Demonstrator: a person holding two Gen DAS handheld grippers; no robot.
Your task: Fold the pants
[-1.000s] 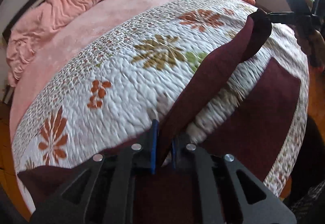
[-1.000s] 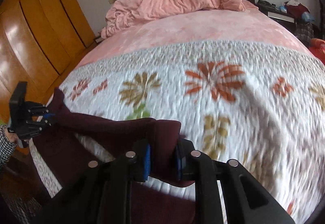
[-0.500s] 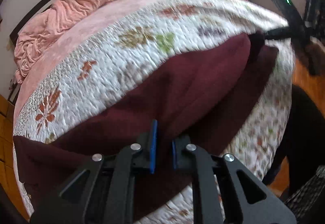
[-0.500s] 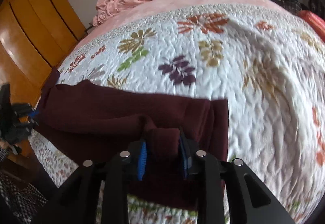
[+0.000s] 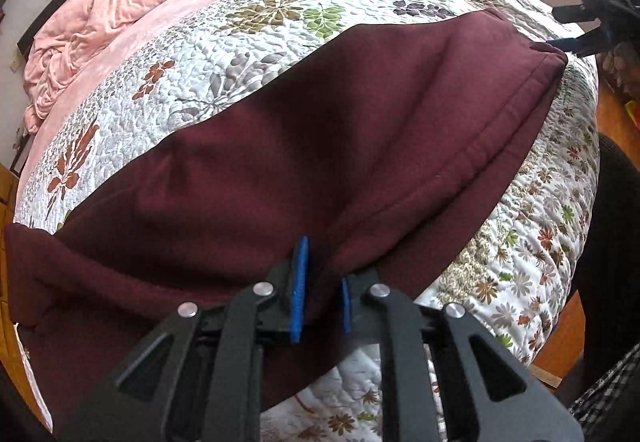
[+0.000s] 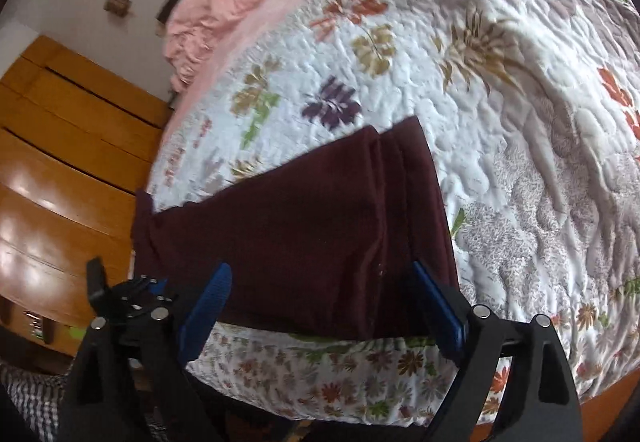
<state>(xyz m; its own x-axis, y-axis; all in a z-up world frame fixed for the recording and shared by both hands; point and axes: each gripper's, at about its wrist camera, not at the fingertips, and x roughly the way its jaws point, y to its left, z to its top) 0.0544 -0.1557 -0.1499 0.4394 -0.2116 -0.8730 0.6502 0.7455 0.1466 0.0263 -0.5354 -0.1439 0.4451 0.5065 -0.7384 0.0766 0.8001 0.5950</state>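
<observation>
Pants [image 5: 320,145]: maroon, folded flat along quilt's [image 5: 248,53] near edge.
Left gripper [image 5: 320,282]: narrow, pinching pants' near fold.
Right gripper [image 6: 320,302]: jaws opening wide, pads clear of cloth.
Right view only: wooden wardrobe [image 6: 60,161].

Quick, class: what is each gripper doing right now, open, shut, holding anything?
Left gripper: shut on the maroon pants.
Right gripper: jaws opening, pants let go.

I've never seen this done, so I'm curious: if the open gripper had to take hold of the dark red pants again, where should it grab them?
Probably at the stacked edge of the pants nearest the right gripper, coming in from the bed's foot. The layers lie flat on the quilt, so only that free edge gives the opening jaws something to pinch.
</observation>
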